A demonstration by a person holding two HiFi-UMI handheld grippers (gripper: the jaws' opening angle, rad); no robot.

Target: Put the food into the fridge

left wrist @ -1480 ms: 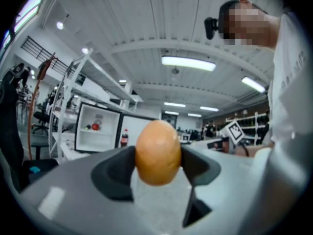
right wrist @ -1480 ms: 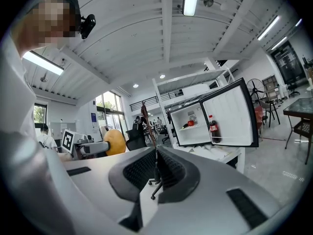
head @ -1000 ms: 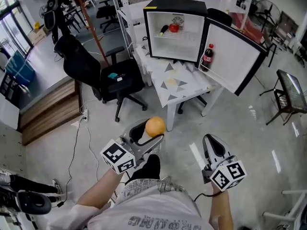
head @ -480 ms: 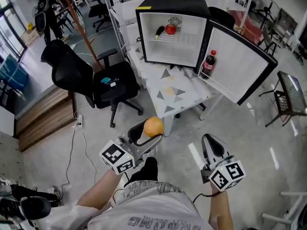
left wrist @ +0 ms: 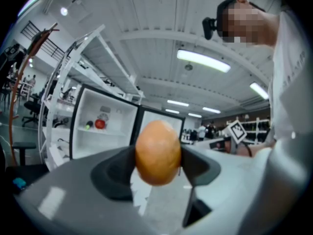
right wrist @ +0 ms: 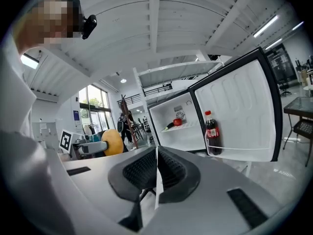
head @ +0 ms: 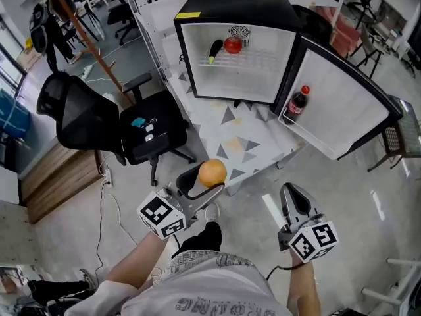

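Observation:
My left gripper is shut on an orange, carried in the air short of the low white table. The right gripper is shut and holds nothing. On the table a small black fridge stands with its door swung open to the right. A red tomato and a dark eggplant lie on its upper shelf. A cola bottle stands in the door rack.
A black office chair with small items on its seat stands left of the table. A wooden platform lies at the far left with a cable trailing over the floor. White shelving and more chairs fill the background.
The fridge and table have come nearer and lower in the head view as I walk toward them. Both grippers hold the same pose, the orange still gripped.

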